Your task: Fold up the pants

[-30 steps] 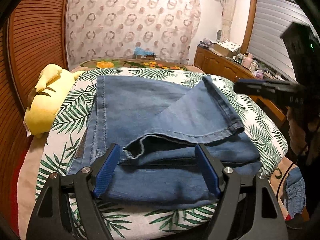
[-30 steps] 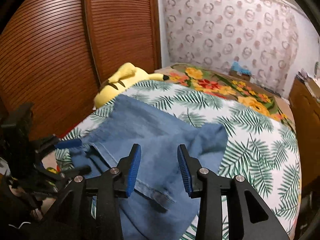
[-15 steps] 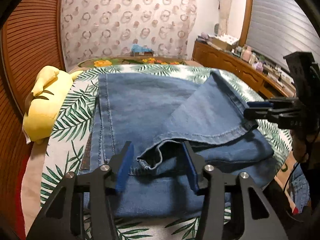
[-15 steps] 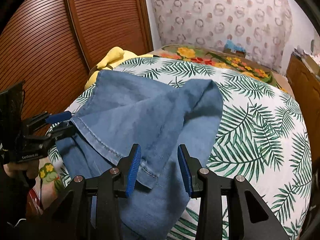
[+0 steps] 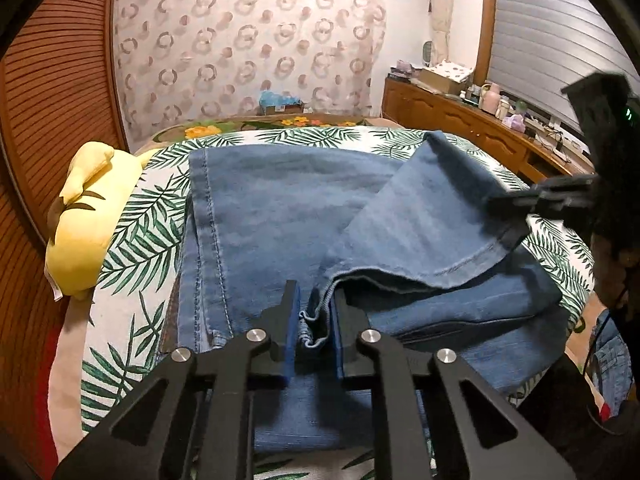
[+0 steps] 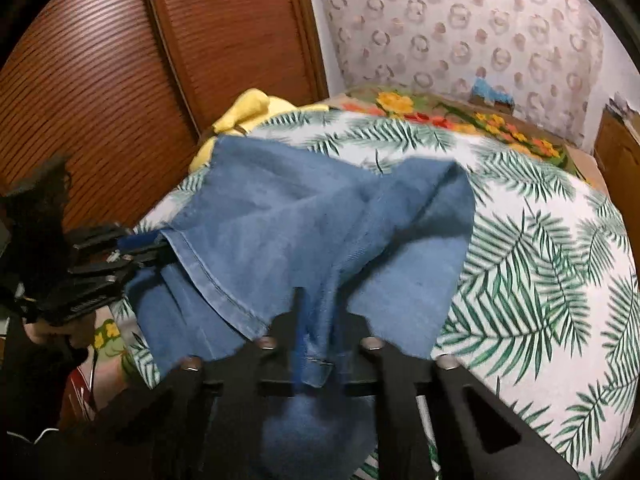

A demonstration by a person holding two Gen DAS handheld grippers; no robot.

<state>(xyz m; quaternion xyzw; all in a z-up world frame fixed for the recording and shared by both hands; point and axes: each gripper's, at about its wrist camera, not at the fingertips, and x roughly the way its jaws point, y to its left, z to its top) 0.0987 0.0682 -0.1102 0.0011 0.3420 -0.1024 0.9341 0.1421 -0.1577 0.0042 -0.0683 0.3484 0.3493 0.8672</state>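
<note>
- Left gripper point(image 5: 314, 322) is clamped on the pants point(image 5: 280, 216) hem.
- Right gripper point(image 6: 318, 332) pinches the hem's other corner.
- Yellow plush point(image 5: 86, 216) lies beside them on the bedspread point(image 6: 540, 248).

Bedroom in a home. Bed point(image 5: 132, 216) with palm-leaf cover, floral blanket point(image 6: 472, 120) at its far end. Yellow plush toy point(image 5: 86, 216) on the bed's edge. Slatted wooden wardrobe doors point(image 6: 120, 60) alongside. Patterned curtain point(image 5: 248, 44) on the far wall. Wooden sideboard point(image 5: 452, 120) carrying jars, boxes and small clutter; roller shutter point(image 5: 544, 28) above it. Jeans point(image 5: 272, 216) laid on the bed.
</note>
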